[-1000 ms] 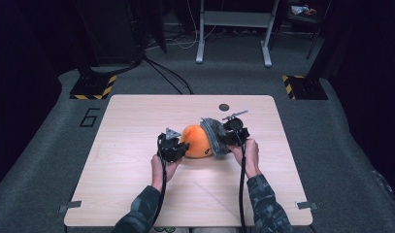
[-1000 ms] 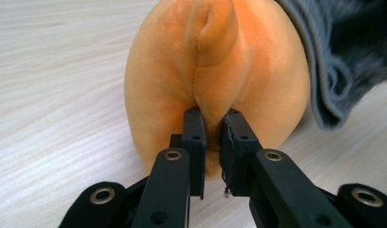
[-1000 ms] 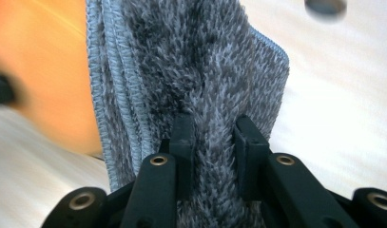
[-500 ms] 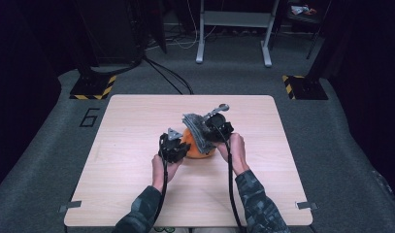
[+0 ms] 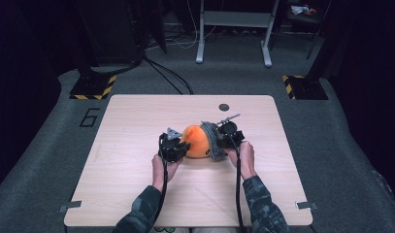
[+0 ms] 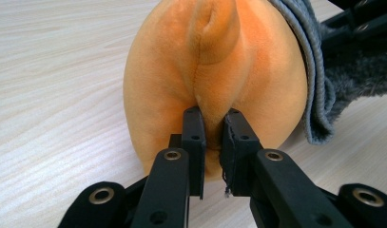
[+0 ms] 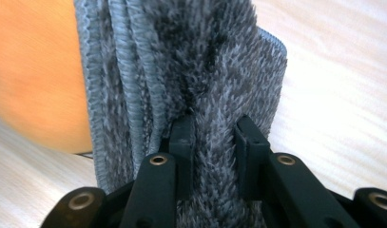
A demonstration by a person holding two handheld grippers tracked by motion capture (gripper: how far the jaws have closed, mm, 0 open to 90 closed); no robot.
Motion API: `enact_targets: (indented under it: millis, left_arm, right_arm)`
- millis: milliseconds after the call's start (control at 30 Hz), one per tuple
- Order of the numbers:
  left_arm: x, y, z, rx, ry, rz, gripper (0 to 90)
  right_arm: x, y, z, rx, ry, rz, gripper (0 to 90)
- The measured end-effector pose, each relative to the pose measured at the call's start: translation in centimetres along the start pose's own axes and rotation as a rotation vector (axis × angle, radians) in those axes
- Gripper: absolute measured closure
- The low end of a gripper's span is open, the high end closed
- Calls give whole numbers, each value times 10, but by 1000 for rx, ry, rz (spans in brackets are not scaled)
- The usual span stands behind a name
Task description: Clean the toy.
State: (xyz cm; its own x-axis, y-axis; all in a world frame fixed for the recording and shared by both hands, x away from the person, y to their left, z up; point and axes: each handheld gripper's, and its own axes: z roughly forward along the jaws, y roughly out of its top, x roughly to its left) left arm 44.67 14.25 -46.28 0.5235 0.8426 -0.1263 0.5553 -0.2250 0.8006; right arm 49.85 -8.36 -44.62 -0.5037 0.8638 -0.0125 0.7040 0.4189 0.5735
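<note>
High view: one pale wooden table, one orange plush toy near its middle, one grey fuzzy cloth draped against the toy's right side. Two grippers, one per hand: left gripper pressed to the toy's left flank, right gripper up against the cloth. One small dark disc lying well apart, toward the far edge. Floor beyond: two striped-edged stand bases, one painted numeral, one metal frame.

Left gripper view: jaws nearly together, clenched on a soft fold at the toy's lower seam, pads sunk into the plush. Toy resting on the table, steadied from this side. Ribbed edge of the cloth wrapping the toy's far side.

Right gripper view: jaws pinching a thick tuft of the cloth, pile bulging between the pads. Several ribbed folds bunched toward the orange surface.

Judged step: pulling the grey cloth, seemingly a knitted cap or cover, onto or off the toy, mid-way through, with roughly the right portion covered; which direction, impossible to tell from here. Next move likely calls for a firm anchor at the left and a steady drag of the cloth across the rounded body, grip kept tight so the pile does not slip free.
</note>
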Motion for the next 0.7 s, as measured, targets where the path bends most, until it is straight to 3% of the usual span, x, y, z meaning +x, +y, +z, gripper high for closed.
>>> enact_targets:
  millis: [333,400,433,533,600,700]
  left_arm:
    - [1,0,-1,7,3,-3,804]
    - [2,0,-1,6,2,-6,803]
    - [2,0,-1,6,3,-7,803]
    - [3,0,-1,0,4,-17,801]
    - [3,0,-1,-2,4,-19,801]
    - [3,0,-1,1,5,-20,800]
  right_arm:
    - [-15,-20,34,104,-15,57,727]
    - [-18,-22,35,100,3,78,727]
    - [-18,-21,32,100,-18,76,728]
    - [-18,-16,14,51,-31,77,728]
    - [-16,-11,-3,-10,-27,71,729]
    - [-5,0,-27,-92,-9,40,729]
